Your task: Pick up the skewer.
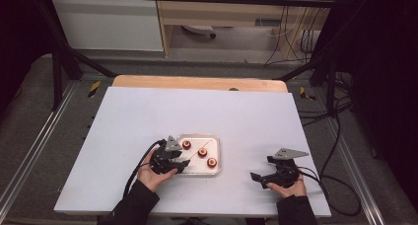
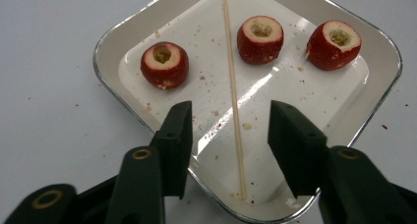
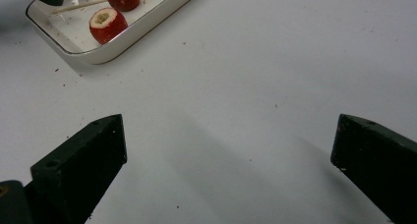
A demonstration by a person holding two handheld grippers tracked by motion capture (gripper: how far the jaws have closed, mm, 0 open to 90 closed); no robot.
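Now our left tool [image 2: 229,135] straddles the skewer [image 2: 233,91], jaws parted, empty; closing crooked may flick it off the tray [image 2: 373,111].

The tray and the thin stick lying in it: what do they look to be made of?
The tray looks like white-enamelled or glazed metal: a glossy white floor with glare and a thin silvery rim, though ceramic can't be ruled out. The stick looks like bare wood or bamboo: pale tan, matte, straight and very thin, like a skewer.

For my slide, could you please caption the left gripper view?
Open left tongs straddle a wooden skewer in a white tray holding three cored red fruits.
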